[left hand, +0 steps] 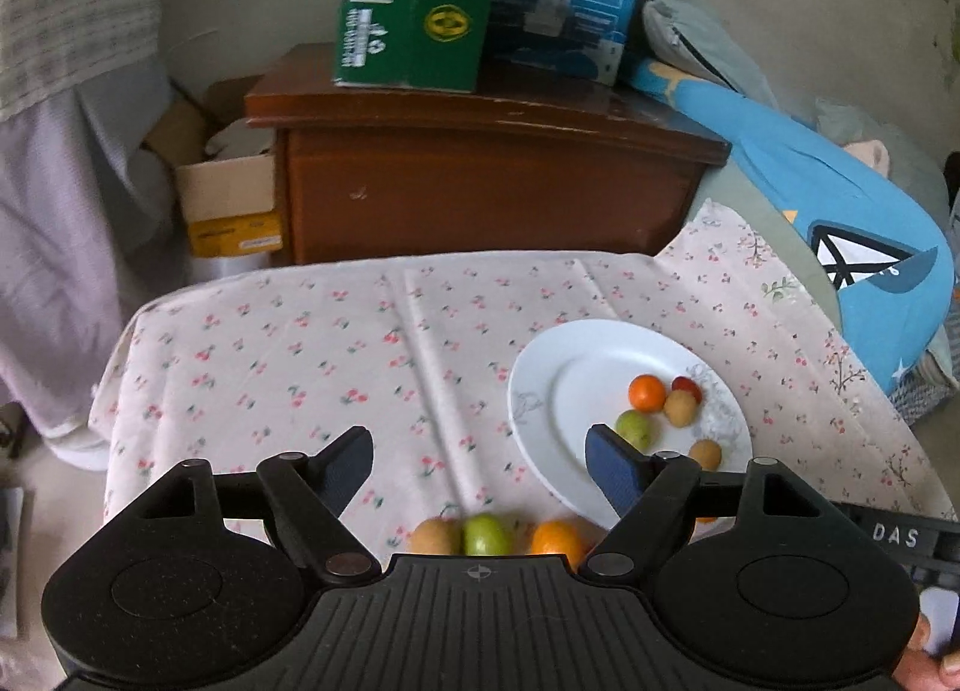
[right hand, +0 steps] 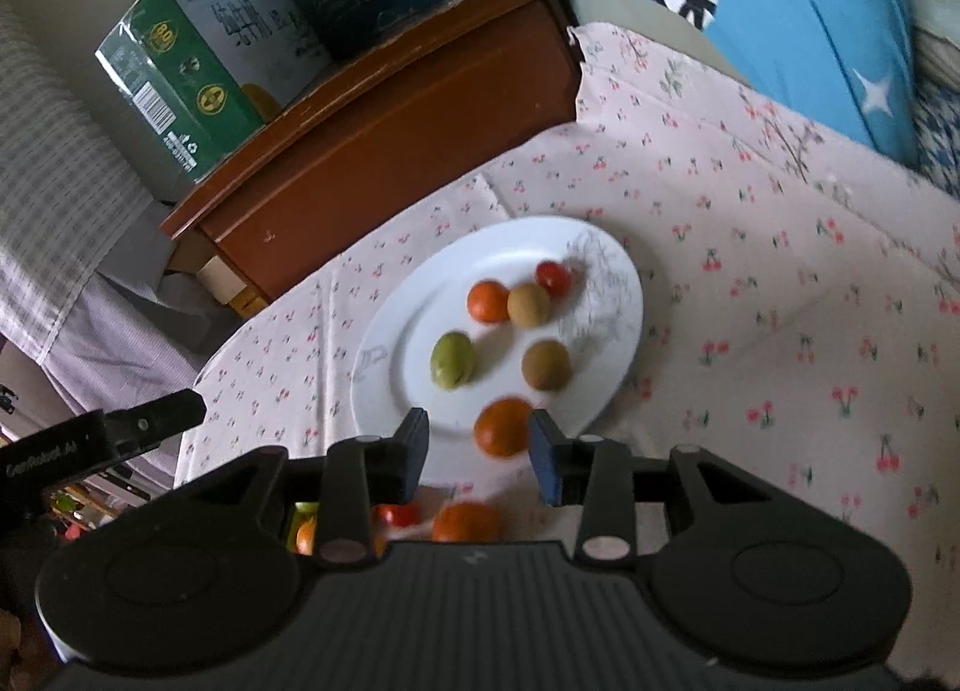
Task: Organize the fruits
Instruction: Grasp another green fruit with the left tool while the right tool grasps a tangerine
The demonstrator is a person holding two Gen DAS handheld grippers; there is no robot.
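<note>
On the cherry-print tablecloth (left hand: 288,355) the white plate (right hand: 396,367) lies right of centre, bearing six small fruits, among them a green fruit (right hand: 452,359) and the near orange (right hand: 503,425). Three more fruits (left hand: 486,535) lie on the cloth near the plate's near-left edge. The left gripper (left hand: 480,469) stands wide open and empty; the right gripper (right hand: 479,454) is parted, the near orange between its fingers but unpressed.

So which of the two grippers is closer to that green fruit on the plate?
Left. The left gripper's right finger tip overlaps the green fruit; the right gripper sits farther back, beside an orange.
</note>
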